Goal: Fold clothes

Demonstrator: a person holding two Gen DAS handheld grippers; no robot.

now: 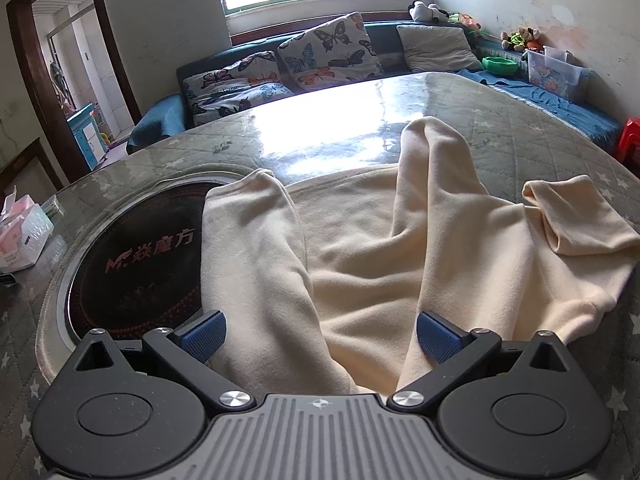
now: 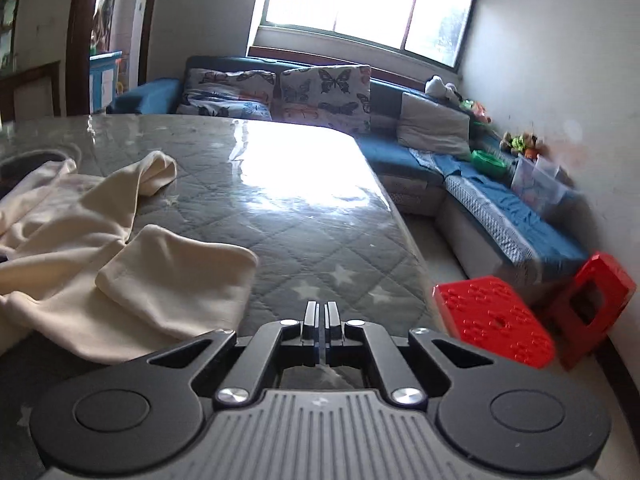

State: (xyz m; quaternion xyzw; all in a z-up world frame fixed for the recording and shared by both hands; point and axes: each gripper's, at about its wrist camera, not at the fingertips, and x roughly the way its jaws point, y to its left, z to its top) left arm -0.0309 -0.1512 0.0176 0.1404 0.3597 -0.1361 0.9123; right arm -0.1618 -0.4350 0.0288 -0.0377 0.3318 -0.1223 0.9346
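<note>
Spreading comes first here: the cream garment (image 1: 360,248) lies rumpled on the table (image 1: 500,136), its body toward 6 o'clock in the left wrist view, 1 sleeve running up to 12 o'clock, another lying at 9 o'clock over the round black hotplate (image 1: 136,256) set into the tabletop, and a bunched cuff at 3 o'clock. The left gripper (image 1: 320,336) hovers low over the cloth with its jaws spread wide and nothing between the blue pads (image 1: 204,334). The right gripper (image 2: 321,320) sits at the table's right edge, jaws pressed together on nothing, the garment off at its 9 o'clock.

My judgement is that the fold will go best if each sleeve is pinched at the cuff, drawn out straight, and laid flat before any crease is made; the right jaws must release before they can take cloth. Grabbing only 1 layer matters, since the fabric looks soft and thick and will drag neighbouring folds along.

A quilted grey cover with stars lies under a glossy clear sheet, which throws strong window glare at 12 o'clock and probably lets cloth slide. Beyond stands a blue sofa (image 2: 500,216) with butterfly cushions (image 1: 332,52), and 2 red stools (image 2: 496,316) are on the floor at 4 o'clock of the right wrist view.
</note>
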